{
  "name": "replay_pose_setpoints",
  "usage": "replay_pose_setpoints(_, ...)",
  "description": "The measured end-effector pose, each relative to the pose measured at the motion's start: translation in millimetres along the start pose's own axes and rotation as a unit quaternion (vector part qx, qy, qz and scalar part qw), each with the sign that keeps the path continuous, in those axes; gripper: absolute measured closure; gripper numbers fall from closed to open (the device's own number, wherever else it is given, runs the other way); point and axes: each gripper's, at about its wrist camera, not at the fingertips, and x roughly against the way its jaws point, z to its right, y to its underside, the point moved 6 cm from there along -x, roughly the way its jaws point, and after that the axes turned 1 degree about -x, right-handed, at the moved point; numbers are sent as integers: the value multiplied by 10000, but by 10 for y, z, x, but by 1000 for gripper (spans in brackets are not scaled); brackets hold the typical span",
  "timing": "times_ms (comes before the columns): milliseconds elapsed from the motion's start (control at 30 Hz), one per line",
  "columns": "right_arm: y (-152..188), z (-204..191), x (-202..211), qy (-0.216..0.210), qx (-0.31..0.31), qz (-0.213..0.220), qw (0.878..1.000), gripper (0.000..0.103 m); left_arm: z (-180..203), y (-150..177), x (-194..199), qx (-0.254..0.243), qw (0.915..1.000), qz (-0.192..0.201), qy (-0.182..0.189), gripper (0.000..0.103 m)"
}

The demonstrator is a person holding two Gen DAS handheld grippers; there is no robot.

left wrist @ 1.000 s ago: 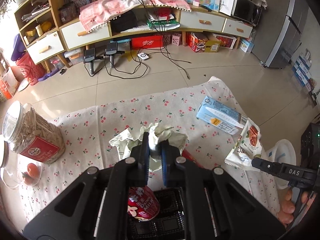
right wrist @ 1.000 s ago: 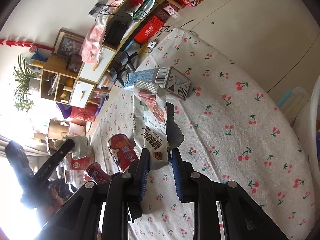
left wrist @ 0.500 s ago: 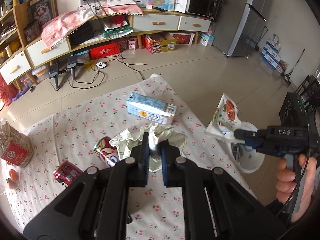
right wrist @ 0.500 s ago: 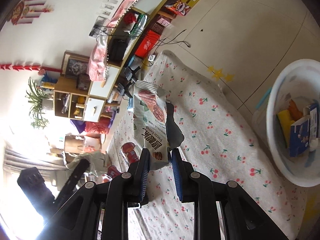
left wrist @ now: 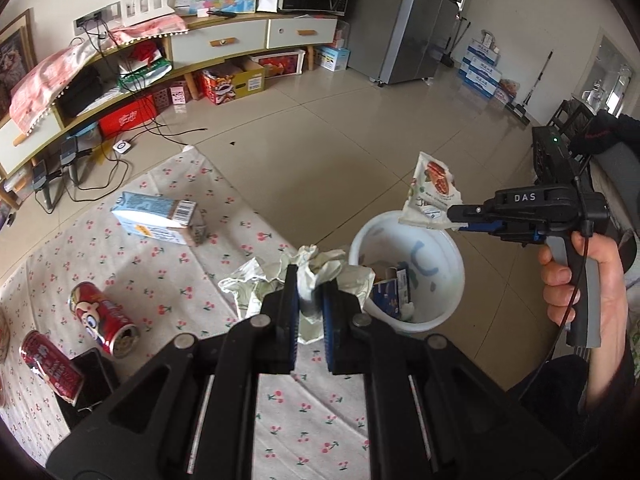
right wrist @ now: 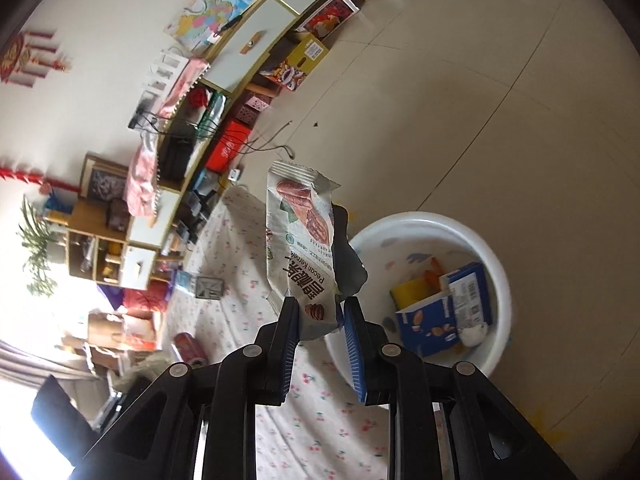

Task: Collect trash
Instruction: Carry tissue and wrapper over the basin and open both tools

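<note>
My left gripper is shut on a crumpled white wrapper, held above the table's right edge beside the white trash bin. My right gripper is shut on a pecan snack packet; in the left wrist view the packet hangs over the bin's far rim, with the right gripper and a hand behind it. The bin stands on the floor and holds a blue carton and other scraps.
On the cherry-print tablecloth lie a blue milk carton, two red cans and a black tray. A long low cabinet and a fridge stand across the tiled floor.
Both grippers have swung right from over the table toward the bin, carrying the wrapper and the packet. The bin has come into full view; the glass jar has left the left wrist view.
</note>
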Motion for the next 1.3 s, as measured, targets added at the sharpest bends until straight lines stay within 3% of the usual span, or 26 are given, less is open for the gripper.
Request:
replay_pose_setpoints(400,253,326,-420,550,289,-980,9932,79,388,63,-168,-164,9993,-202,259,92)
replay_pose_setpoints(767,261,551,-724,1161,282,-1372,9833,78,572,89,-219,-246,9988,-288,318,92)
replay_pose_setpoints(900,224,594,-801,1194,3,-1418,9827,75,590,102,-204,-275,9986,-279,355,92)
replay_pose_setpoints(967,201,559,-829,1015,-60,-1432,9845,74,583,102,-194,-284,9986,-273,361,92)
replay_pose_setpoints(1100,59,519,-718,706,-257,-1056,9916,65,559,106,-182,-257,9986,-252,378,92)
replay_pose_setpoints(1300,-1,473,-555,583,-324,-829,9943,65,635,119,-283,-213,9978,-310,543,92)
